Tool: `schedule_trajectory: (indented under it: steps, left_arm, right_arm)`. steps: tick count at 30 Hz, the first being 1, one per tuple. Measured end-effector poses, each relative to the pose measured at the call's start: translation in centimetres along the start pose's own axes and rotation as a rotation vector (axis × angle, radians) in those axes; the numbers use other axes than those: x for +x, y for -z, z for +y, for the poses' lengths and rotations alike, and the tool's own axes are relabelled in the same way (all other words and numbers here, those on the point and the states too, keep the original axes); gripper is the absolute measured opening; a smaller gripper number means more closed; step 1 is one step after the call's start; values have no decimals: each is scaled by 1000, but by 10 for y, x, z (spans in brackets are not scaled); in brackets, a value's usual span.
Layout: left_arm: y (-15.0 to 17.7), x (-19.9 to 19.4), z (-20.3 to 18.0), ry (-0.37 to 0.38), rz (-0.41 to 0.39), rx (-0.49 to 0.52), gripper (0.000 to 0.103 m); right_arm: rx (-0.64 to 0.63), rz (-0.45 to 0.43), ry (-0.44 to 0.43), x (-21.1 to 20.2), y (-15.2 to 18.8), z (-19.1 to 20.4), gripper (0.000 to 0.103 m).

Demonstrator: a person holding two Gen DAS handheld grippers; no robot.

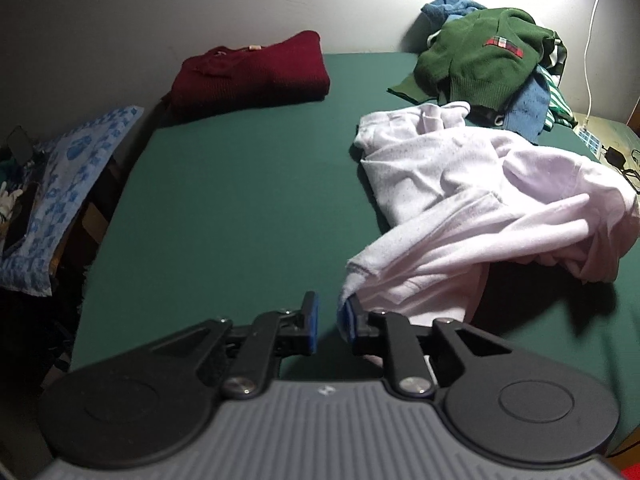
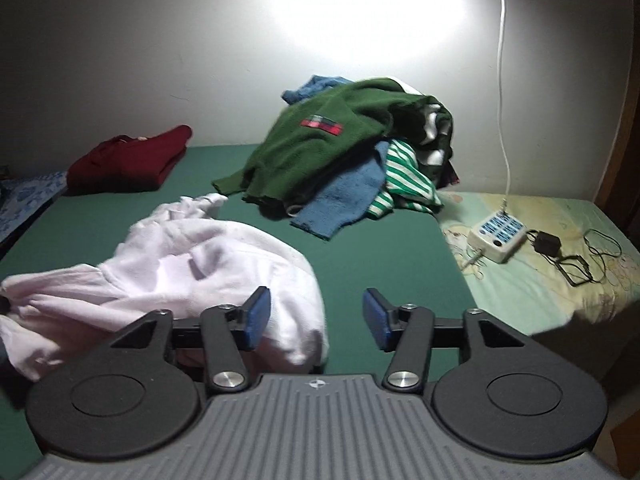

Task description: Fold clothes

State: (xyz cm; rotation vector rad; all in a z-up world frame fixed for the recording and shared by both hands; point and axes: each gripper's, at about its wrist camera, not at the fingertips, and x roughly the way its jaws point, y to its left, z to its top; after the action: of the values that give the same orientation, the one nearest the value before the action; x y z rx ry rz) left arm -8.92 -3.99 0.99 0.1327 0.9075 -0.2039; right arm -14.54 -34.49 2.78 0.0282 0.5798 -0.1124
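Knitwear in dark red, a folded sweater (image 1: 250, 70), lies at the far left edge of the green mat (image 1: 240, 200). The crumpled pale pink cotton garment (image 1: 480, 200) sprawls along the mat's right side, its cuff draped over one pad of the slightly parted left gripper (image 1: 332, 326). Behind it, in the far right corner, a green knitted sweater (image 2: 340, 136) tops a heap. The right gripper (image 2: 316, 318) is wide open, holding nothing.

- Left gripper (image 1: 331, 326): jaws apart; white garment (image 1: 492, 200) edge draped over one pad.
- Green mat (image 1: 240, 200): folded maroon sweater (image 1: 252, 70) far left, clothes pile (image 1: 492, 56) far right.
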Motion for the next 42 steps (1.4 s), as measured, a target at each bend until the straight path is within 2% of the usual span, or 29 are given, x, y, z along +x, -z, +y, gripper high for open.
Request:
schedule_trajectory:
  steps: [2, 3, 4, 5, 6, 7, 11, 13, 15, 18, 20, 21, 22, 23, 24, 25, 26, 27, 33, 36, 38, 39, 40, 42]
  left_arm:
    - [-1, -6, 1, 7, -32, 6, 33]
    - [-2, -10, 1, 10, -51, 8, 44]
    - [-3, -13, 2, 14, -70, 11, 60]
    - [-4, -16, 3, 17, -89, 13, 68]
    - [-5, -20, 3, 20, -108, 16, 81]
    - [-6, -23, 4, 24, -127, 18, 86]
    - [-10, -19, 1, 54, -151, 14, 88]
    - [-13, -8, -4, 62, -137, 18, 81]
    - [-15, 3, -9, 90, -117, 22, 79]
    - [-17, 16, -17, 167, -96, 22, 85]
    - [-19, 24, -23, 171, -90, 36, 85]
    - [-20, 29, -25, 167, -84, 44, 81]
    - [-21, 33, -27, 165, -77, 49, 71]
    - [-21, 35, -26, 166, -70, 48, 64]
    - [-21, 37, -26, 168, -62, 46, 41]
    - [-21, 39, -25, 170, -55, 45, 23]
    - [-21, 40, -25, 172, -47, 43, 18]
    - [-21, 42, -25, 173, -39, 42, 17]
    - [-20, 43, -24, 169, -14, 43, 17]
    - [-18, 37, -23, 159, -17, 59, 17]
    - [-15, 36, -23, 139, -13, 76, 17]
    - [-14, 37, -23, 134, -4, 79, 18]
    - [-12, 38, -23, 130, 3, 82, 19]
    - [-9, 40, -24, 125, 12, 81, 22]
  right_arm:
    - [-66, -25, -34, 1, -3, 23, 65]
    - [-106, -29, -39, 4, -2, 35, 67]
    - [-145, -25, -32, 8, 0, 45, 69]
    - [-184, -22, -25, 13, 1, 56, 69]
    - [-213, -16, -15, 19, 3, 64, 69]
    - [-222, -4, 2, 24, 6, 70, 69]
    - [-201, 31, 88, 39, 13, 71, 65]
    - [-181, 25, 106, 41, 15, 64, 56]
    - [-162, 30, 123, 41, 16, 57, 48]
    - [-131, 44, 155, 43, 19, 46, 48]
    - [-111, 53, 184, 44, 23, 39, 47]
    - [-97, 58, 203, 45, 24, 35, 41]
    - [-75, 62, 228, 45, 26, 30, 23]
    - [-52, 69, 239, 46, 27, 23, 17]
    - [-30, 78, 241, 46, 27, 17, 13]
    - [-8, 87, 243, 46, 28, 11, 10]
    - [9, 92, 249, 46, 29, 5, 8]
    - [17, 91, 261, 45, 31, 2, 6]
    - [99, 107, 352, 40, 43, -29, 6]
    - [103, 171, 354, 47, 48, -40, 7]
    - [101, 216, 353, 52, 52, -46, 15]
    - [98, 233, 354, 53, 53, -46, 24]
    - [91, 225, 351, 50, 52, -45, 33]
    - [44, 154, 328, 37, 48, -37, 40]
